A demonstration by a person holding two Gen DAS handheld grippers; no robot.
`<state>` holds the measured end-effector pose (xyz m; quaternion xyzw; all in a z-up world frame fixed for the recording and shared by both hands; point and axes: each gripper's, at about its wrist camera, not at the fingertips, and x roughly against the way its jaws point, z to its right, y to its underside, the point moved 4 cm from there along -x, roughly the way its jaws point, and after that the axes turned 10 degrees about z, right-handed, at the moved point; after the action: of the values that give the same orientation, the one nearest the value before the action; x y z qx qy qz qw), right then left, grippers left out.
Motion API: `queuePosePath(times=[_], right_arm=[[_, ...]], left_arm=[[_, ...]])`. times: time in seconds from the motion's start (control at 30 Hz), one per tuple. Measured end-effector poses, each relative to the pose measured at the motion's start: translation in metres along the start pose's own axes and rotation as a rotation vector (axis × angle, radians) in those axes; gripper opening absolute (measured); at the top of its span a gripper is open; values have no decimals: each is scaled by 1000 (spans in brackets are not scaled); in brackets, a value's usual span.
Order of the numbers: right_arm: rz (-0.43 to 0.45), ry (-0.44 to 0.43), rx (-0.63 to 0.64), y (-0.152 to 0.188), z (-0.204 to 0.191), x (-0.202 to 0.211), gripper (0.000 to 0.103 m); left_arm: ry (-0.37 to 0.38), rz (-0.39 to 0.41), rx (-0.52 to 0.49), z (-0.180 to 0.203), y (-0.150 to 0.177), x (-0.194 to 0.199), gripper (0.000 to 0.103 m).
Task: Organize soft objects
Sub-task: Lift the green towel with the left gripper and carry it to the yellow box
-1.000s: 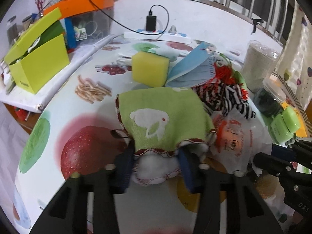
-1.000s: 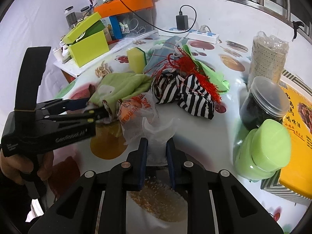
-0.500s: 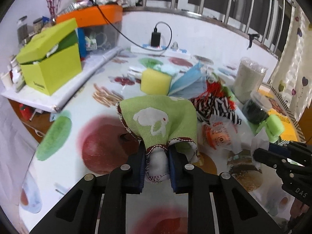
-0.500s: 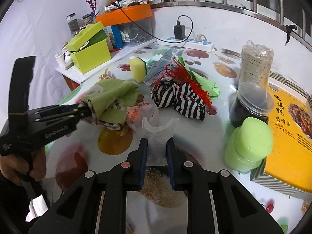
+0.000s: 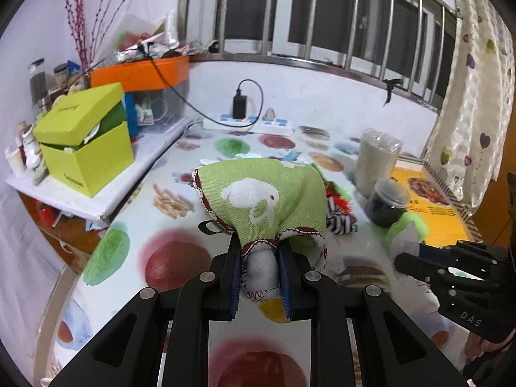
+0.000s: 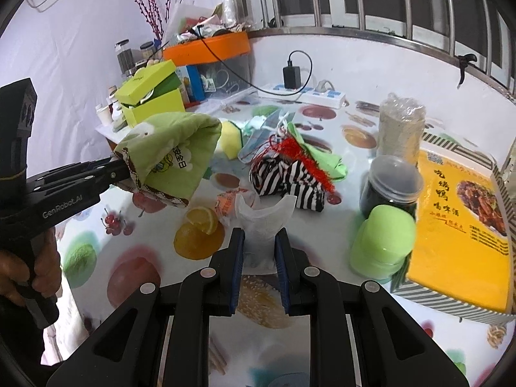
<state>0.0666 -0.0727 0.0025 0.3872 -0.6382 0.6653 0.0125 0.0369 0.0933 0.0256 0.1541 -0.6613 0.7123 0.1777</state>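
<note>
Left gripper pinches the hem of the green cloth, which hangs clear of the table; its jaws closed on it a moment ago. Right gripper pinches a thin white bag. Judged best: keep both grips firm and lift each piece fully free before carrying it. At one o'clock in the right view, a lidded jar holds something dark. At eleven o'clock, the green box stands ajar, contents unclear.

Clear: your near tablecloth | blocked: striped cloth mid-table; jar, green tub right | left box perhaps overhangs.
</note>
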Motion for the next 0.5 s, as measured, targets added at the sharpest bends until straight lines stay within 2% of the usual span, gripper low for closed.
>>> queuePosePath(times=[0.5], right_arm=[[46,57,-32,-6,24,24,20]], left_arm=[[96,-1,-46,47,-9,-2,19]])
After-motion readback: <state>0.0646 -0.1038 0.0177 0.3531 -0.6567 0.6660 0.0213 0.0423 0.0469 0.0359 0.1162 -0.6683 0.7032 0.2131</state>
